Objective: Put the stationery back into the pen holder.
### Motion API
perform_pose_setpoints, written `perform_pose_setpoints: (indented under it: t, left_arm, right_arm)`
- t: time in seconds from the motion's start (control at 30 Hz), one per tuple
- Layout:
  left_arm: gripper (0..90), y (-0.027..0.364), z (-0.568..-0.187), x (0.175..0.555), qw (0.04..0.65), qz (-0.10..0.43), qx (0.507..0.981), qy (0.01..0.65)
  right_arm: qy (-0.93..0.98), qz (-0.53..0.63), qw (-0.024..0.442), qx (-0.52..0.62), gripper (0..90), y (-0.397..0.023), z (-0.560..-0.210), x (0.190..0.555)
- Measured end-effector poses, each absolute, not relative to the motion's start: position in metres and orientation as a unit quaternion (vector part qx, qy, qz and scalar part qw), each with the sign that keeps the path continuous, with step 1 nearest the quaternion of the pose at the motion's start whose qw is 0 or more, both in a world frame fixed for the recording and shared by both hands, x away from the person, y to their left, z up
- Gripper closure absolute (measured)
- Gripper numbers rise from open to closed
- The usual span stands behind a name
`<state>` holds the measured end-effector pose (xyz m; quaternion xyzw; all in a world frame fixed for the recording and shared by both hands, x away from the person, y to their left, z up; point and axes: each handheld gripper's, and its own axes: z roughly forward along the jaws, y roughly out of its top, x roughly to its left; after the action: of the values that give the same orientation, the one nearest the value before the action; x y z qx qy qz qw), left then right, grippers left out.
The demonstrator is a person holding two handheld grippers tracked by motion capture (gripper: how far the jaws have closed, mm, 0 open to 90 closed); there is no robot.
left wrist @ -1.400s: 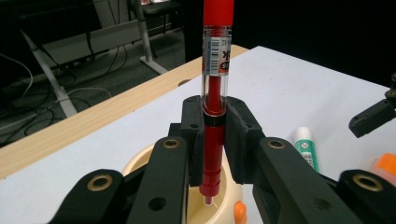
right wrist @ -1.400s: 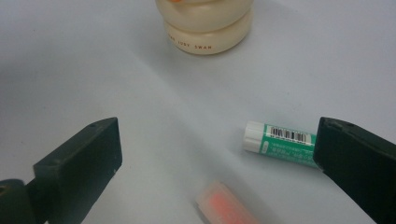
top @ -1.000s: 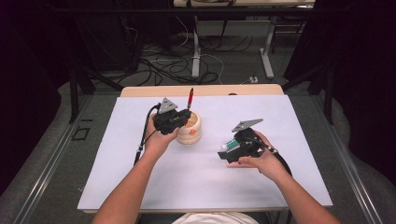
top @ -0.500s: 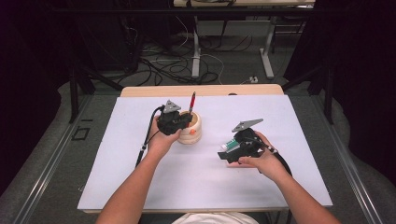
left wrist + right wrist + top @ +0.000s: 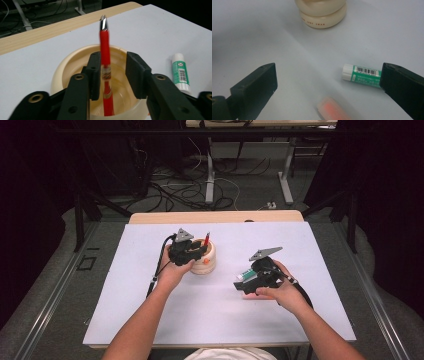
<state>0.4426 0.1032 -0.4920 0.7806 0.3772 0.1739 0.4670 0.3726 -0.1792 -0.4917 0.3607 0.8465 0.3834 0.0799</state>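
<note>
A red pen (image 5: 105, 47) stands upright in a cream cup (image 5: 65, 67). It sits between the jaws of my left gripper (image 5: 113, 62), which have just been opening. The pen leans near one pad, with a gap to the other. In the high view the left gripper (image 5: 192, 251) hovers over the cup (image 5: 207, 262), with the pen (image 5: 206, 240) poking out of it. My right gripper (image 5: 328, 75) is wide open, low over the table. A green-and-white glue stick (image 5: 362, 73) lies by one of its jaws, and a blurred pink eraser (image 5: 333, 107) lies between them.
A white sheet (image 5: 150, 320) covers the table, and a wooden strip (image 5: 215, 216) shows at the far edge. The glue stick (image 5: 180, 72) lies to the right of the cup. Cables and table legs fill the floor beyond.
The red pen has dropped lower into the cup, and the left gripper's jaws have parted from it. The right hand has kept still.
</note>
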Motion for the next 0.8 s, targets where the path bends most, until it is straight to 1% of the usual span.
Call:
perform_pose_setpoints:
  t: [0.17,0.33,0.53,0.67,0.7,0.8]
  left_arm:
    - [51.9,0.105,-0.489,0.441,0.469,0.178,0.779,0.377]
    - [44.3,0.105,-0.483,0.435,0.474,0.183,0.775,0.377]
    - [37.8,0.107,-0.474,0.427,0.484,0.195,0.766,0.375]
    - [32.1,0.110,-0.469,0.422,0.495,0.191,0.762,0.371]
    - [31.0,0.111,-0.467,0.420,0.497,0.194,0.761,0.370]
    - [28.9,0.113,-0.463,0.416,0.500,0.193,0.758,0.372]
  right_arm:
    - [0.844,0.384,0.082,0.365,1.2,-0.181,-0.490,0.373]
    - [0.843,0.386,0.089,0.364,1.2,-0.185,-0.489,0.374]
    - [0.840,0.384,0.093,0.371,1.2,-0.187,-0.488,0.375]
    - [0.838,0.389,0.101,0.369,1.2,-0.190,-0.487,0.376]
    - [0.840,0.382,0.097,0.373,1.2,-0.191,-0.486,0.376]
    - [0.837,0.386,0.104,0.373,1.3,-0.193,-0.486,0.377]
